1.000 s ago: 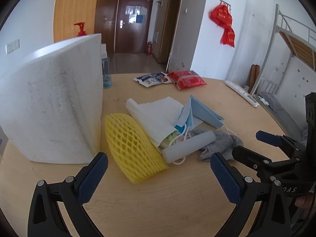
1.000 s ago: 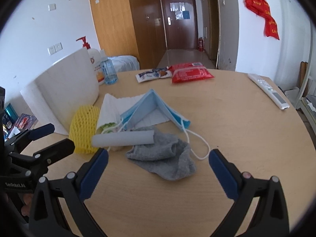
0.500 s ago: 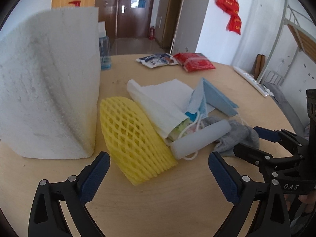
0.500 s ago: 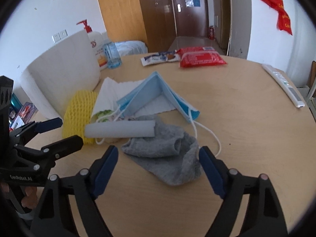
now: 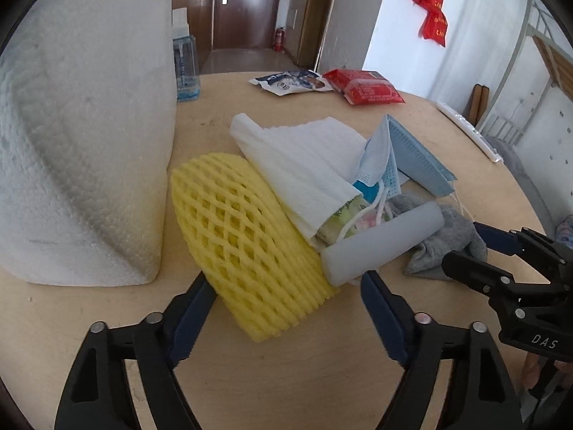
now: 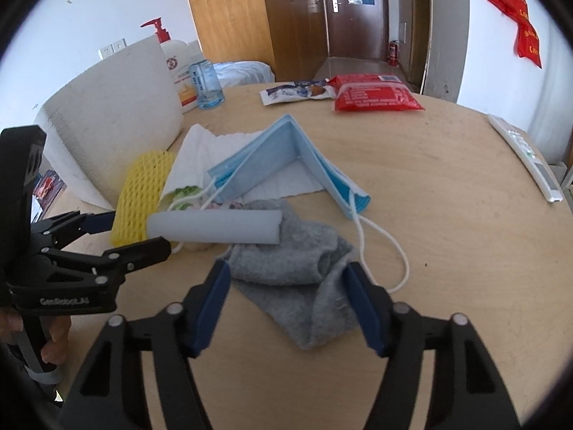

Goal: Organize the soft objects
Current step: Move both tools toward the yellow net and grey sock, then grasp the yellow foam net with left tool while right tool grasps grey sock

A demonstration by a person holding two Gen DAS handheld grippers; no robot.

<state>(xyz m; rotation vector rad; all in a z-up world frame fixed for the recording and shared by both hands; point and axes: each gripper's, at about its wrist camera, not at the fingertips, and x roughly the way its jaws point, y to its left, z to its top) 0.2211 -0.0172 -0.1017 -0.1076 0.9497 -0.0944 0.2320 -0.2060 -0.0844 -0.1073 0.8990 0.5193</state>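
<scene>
A pile of soft things lies on the round wooden table (image 5: 322, 376): a yellow foam net (image 5: 247, 243), a white paper towel (image 5: 304, 157), a blue face mask (image 6: 286, 157), a grey foam tube (image 6: 215, 227) and a grey sock (image 6: 301, 279). My left gripper (image 5: 286, 301) is open, its jaws on either side of the net's near end. My right gripper (image 6: 286, 297) is open, its jaws on either side of the sock. The left gripper also shows in the right wrist view (image 6: 121, 236), next to the tube and net.
A tall white foam sheet (image 5: 82, 136) stands at the left. Behind it are a clear bottle (image 6: 206, 84) and a pump bottle (image 6: 175, 68). A red packet (image 6: 372, 93) and a snack pack (image 6: 293, 91) lie at the far side. A remote (image 6: 526, 157) lies at the right edge.
Both grippers have moved forward and down to the pile. The left jaws now flank the yellow net and the right jaws flank the sock. Both jaw gaps have narrowed.
</scene>
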